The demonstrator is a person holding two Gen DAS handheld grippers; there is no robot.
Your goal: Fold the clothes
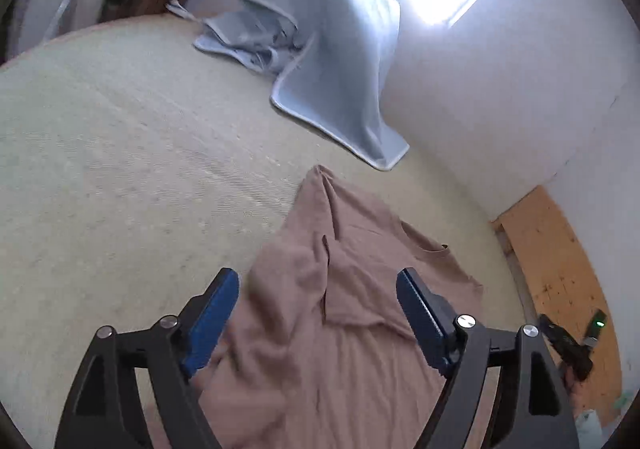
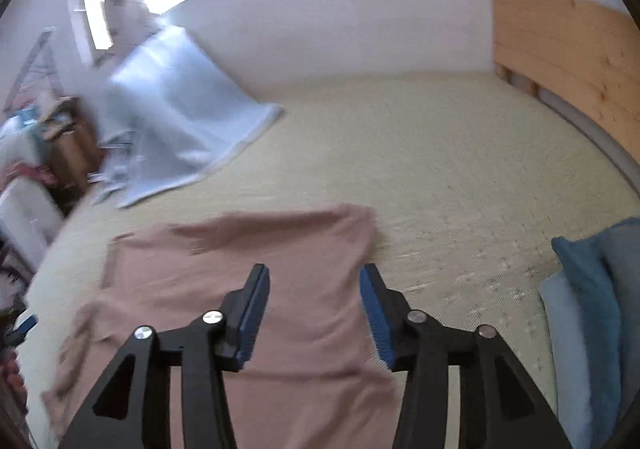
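your left gripper (image 1: 318,313) hangs over the pink-brown t-shirt (image 1: 340,309) with its blue fingers (image 1: 212,325) spread wide, holding nothing. the shirt lies rumpled on the cream mattress (image 1: 120,169), one sleeve bunched toward the far side and its neckline facing the wooden headboard (image 1: 560,269). a pale blue blanket (image 1: 340,69) slumps at the mattress's far edge, against the white wall. your other gripper (image 1: 568,341) shows at the right, green light lit.

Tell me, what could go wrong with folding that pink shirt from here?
The pink shirt lies rumpled, one part doubled over, so a fold now could lock in creases. Both the left gripper and right gripper are open and hold nothing; a pinch may catch one layer only. The blue blanket nearby could crowd the mattress.
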